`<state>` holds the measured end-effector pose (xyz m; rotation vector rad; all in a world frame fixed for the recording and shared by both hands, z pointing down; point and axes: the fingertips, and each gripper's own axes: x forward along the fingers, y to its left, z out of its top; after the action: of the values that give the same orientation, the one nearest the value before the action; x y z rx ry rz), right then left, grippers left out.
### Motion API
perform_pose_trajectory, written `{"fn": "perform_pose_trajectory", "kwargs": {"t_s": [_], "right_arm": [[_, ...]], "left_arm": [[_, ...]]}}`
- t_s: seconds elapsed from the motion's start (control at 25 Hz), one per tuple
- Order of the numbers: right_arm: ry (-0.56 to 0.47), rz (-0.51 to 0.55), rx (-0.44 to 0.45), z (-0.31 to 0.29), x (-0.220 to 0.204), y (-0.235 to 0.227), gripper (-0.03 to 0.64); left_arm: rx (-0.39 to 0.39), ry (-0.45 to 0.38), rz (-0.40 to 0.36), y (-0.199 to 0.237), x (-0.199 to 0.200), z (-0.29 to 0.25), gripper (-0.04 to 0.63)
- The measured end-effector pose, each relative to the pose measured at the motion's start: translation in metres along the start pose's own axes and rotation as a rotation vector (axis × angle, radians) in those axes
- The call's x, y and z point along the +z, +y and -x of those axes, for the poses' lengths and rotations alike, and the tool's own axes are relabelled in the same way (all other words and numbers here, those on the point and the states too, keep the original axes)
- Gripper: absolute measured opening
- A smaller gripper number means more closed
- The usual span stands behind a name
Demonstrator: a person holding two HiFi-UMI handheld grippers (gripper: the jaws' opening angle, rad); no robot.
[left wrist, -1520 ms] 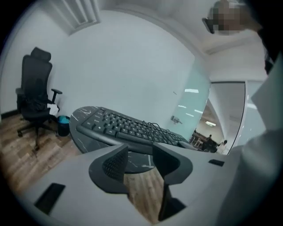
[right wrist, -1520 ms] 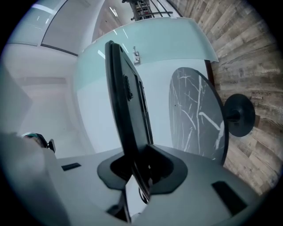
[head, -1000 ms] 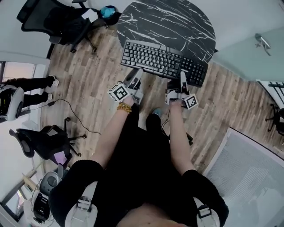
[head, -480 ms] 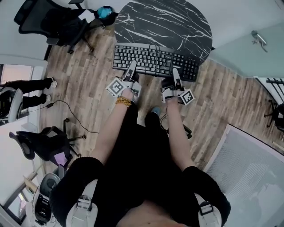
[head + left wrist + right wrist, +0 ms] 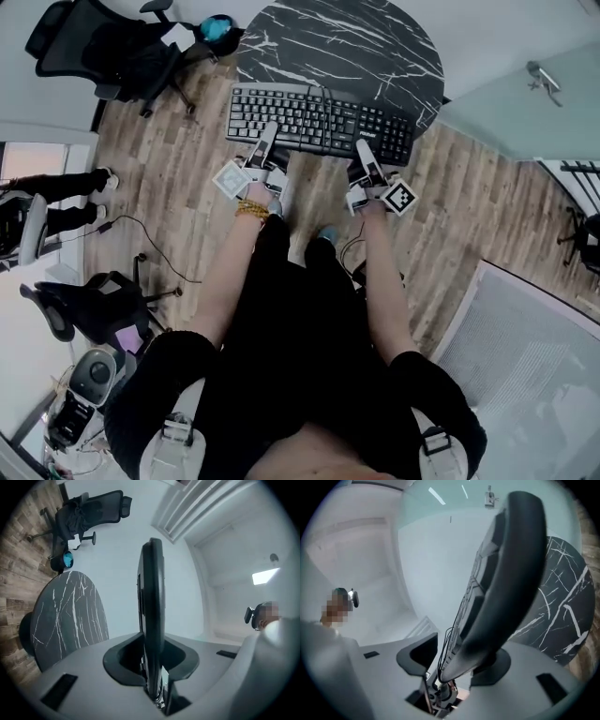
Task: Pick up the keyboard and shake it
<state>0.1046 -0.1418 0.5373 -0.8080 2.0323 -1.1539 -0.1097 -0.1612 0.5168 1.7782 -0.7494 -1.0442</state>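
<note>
Over the tabletop's (image 5: 375, 42) near edge the keyboard (image 5: 319, 120) hung lifted, straighter than before. The left gripper's (image 5: 267, 137) fingers (image 5: 124, 660) had just closed on it; the right gripper's (image 5: 363, 150) fingers (image 5: 417, 656) had just loosened around it, so shaking seemed begun.

One keyboard (image 5: 319, 122), one marble table (image 5: 347, 42), two claws (image 5: 267, 141) (image 5: 363, 155), three office chairs (image 5: 103, 47) (image 5: 21, 217) (image 5: 84, 305)

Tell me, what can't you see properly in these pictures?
Letters on the keyboard keys: too small in the head view, edge-on in both gripper views.
The second person at the left: only legs show, the head view's edge cuts the rest.
The blue thing beside the office chair: too small to name, head view.
</note>
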Motion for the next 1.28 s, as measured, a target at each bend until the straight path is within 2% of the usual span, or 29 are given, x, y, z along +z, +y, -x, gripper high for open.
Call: {"fn": "perform_pose_trajectory", "kwargs": {"t_s": [0.12, 0.28, 0.36, 0.52, 0.8, 0.96, 1.12, 1.28], "right_arm": [[-0.030, -0.011, -0.007, 0.001, 0.008, 0.000, 0.210], [-0.191, -0.091, -0.017, 0.011, 0.033, -0.001, 0.209], [-0.175, -0.062, -0.024, 0.008, 0.038, -0.002, 0.181], [-0.081, 0.048, -0.091, 0.006, 0.035, -0.006, 0.172], [-0.129, -0.007, -0.127, 0.014, 0.032, -0.020, 0.153], [-0.099, 0.024, -0.142, 0.012, 0.040, -0.027, 0.152], [-0.074, 0.009, -0.136, 0.014, 0.044, -0.020, 0.150], [-0.099, -0.010, -0.148, 0.019, 0.047, -0.014, 0.149]], "left_arm": [[-0.034, -0.024, 0.041, -0.005, 0.004, 0.000, 0.074], [-0.062, -0.068, 0.095, -0.009, 0.002, 0.005, 0.074], [-0.056, -0.073, 0.099, -0.007, 0.004, 0.006, 0.074], [-0.034, -0.069, 0.111, 0.002, 0.005, 0.009, 0.074], [-0.002, -0.061, 0.109, 0.011, 0.002, 0.010, 0.074], [0.005, -0.048, 0.084, 0.019, 0.008, 0.001, 0.074], [-0.018, -0.049, 0.117, 0.011, 0.000, -0.003, 0.074], [-0.023, -0.048, 0.140, 0.009, -0.007, -0.006, 0.074]]}}
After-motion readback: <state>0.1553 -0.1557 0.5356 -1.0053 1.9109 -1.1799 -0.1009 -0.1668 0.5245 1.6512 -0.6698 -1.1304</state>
